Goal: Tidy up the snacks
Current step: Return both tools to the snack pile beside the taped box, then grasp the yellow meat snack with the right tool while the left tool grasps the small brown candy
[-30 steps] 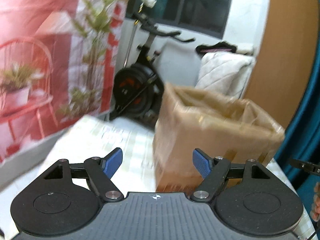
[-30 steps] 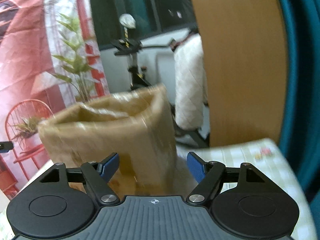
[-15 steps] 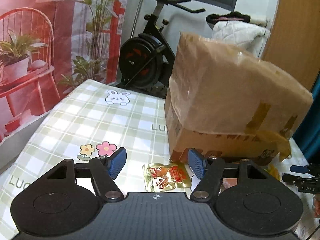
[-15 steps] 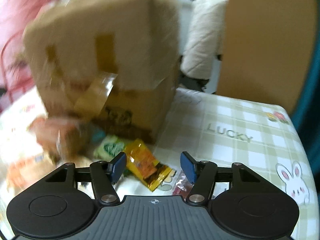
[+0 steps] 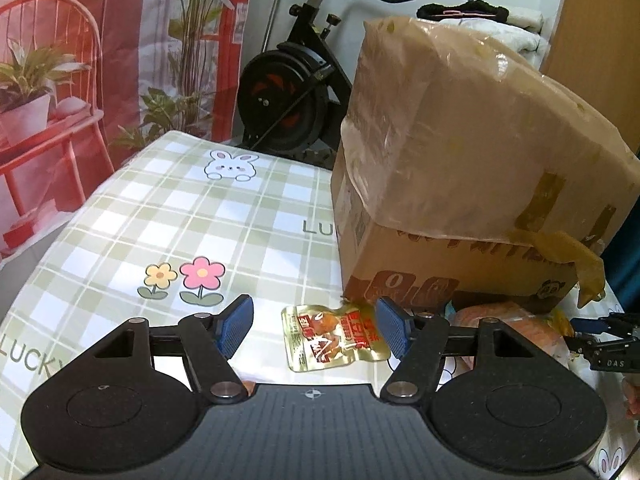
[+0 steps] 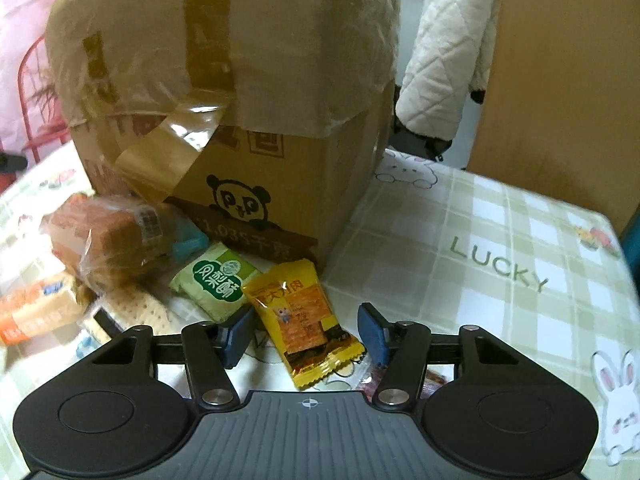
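Snacks: a loose cluster lies on the desk at the foot of the cardboard box [image 6: 248, 92]. Nearest your right gripper is a yellow packet [image 6: 304, 320]; just behind it a green packet [image 6: 218, 278], touching it at one corner; further left a clear-wrapped brown cake [image 6: 108, 240] and an orange-labelled packet [image 6: 36, 312], blurred.
Gold pouch: a gold foil pouch [image 5: 334, 336] with red print lies flat and apart from the others, close to the box's near corner.
Right gripper: your right gripper [image 6: 306, 330] has its jaws apart and has just been closing. The yellow packet lies between the blue pads [image 6: 370, 330], but neither pad presses on it.
Left gripper: your left gripper [image 5: 314, 324] stands wider apart, framing the gold pouch without touching it.
Box: tall, brown, taped, with a panda mark; its upper flaps stand up, and its inside is hidden from both views.
Desk: the desk [image 6: 500, 248] wears a green checked cloth with rabbits, flowers and the word LUCKY.
Step in hand: likely the reach, each gripper lined up on its own packet, nothing lifted yet.
Next move: it calls for lowering until the pads flank a packet's edges, then closing gently; thin slippery foil lying flat may slide out.
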A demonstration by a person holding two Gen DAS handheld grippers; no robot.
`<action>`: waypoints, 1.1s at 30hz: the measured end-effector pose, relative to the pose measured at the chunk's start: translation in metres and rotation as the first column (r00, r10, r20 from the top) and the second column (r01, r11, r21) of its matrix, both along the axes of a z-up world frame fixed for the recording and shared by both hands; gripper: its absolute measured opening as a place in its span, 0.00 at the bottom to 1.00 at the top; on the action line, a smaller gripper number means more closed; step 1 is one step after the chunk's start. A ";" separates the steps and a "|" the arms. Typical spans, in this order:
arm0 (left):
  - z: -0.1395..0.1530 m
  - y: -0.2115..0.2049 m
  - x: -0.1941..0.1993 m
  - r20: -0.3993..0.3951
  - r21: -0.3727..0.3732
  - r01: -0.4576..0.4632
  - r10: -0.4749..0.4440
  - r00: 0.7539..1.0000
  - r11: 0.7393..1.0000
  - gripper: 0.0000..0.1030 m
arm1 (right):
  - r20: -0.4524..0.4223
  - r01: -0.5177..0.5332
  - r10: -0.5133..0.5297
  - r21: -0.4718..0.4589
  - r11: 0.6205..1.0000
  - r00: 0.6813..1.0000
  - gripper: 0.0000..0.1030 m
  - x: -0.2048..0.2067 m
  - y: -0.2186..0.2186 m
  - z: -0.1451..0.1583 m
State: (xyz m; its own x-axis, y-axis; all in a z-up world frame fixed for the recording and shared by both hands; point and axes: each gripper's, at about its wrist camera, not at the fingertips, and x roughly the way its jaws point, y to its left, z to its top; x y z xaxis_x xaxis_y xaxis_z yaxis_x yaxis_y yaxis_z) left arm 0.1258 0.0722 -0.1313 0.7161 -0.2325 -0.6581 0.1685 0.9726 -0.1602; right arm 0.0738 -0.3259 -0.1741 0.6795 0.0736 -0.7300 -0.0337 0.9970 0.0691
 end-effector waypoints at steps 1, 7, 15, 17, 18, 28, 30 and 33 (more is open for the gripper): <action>-0.001 0.000 0.000 -0.005 -0.001 0.001 -0.001 1.000 1.000 0.67 | 0.000 0.001 -0.001 0.015 1.000 1.000 0.47 0.000 -0.001 -0.001; -0.004 0.002 -0.001 -0.018 0.000 -0.004 0.004 1.000 1.000 0.67 | 0.015 0.043 -0.044 0.074 0.996 0.999 0.29 -0.009 -0.002 -0.002; -0.014 0.022 -0.002 -0.084 -0.039 -0.085 0.082 0.993 0.996 0.66 | 0.086 0.221 -0.230 0.105 0.970 0.969 0.28 -0.047 0.016 0.000; -0.019 0.031 -0.002 -0.119 -0.066 -0.124 0.115 0.986 0.990 0.63 | 0.097 0.265 -0.275 0.110 0.958 0.956 0.28 -0.055 0.022 -0.005; -0.021 0.034 -0.002 -0.135 -0.072 -0.140 0.129 0.982 0.988 0.62 | 0.105 0.278 -0.288 0.107 0.955 0.952 0.28 -0.058 0.024 -0.007; -0.045 0.039 -0.003 -0.216 -0.117 -0.256 0.227 0.950 0.960 0.49 | 0.147 0.267 -0.274 0.065 0.962 0.951 0.28 -0.063 0.031 -0.011; -0.046 0.036 -0.002 -0.207 -0.131 -0.276 0.246 0.947 0.952 0.49 | 0.150 0.256 -0.263 0.065 0.965 0.953 0.29 -0.064 0.032 -0.012; -0.048 0.030 0.004 -0.191 -0.134 -0.285 0.257 0.947 0.949 0.49 | 0.150 0.250 -0.258 0.070 0.966 0.954 0.29 -0.065 0.032 -0.011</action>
State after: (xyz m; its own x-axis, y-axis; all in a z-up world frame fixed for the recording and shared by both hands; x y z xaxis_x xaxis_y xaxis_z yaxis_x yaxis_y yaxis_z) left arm 0.1303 0.1026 -0.1792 0.6478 -0.1556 -0.7457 -0.1411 0.9375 -0.3182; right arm 0.0085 -0.2942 -0.1855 0.7858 -0.0831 -0.6129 0.2058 0.9696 0.1324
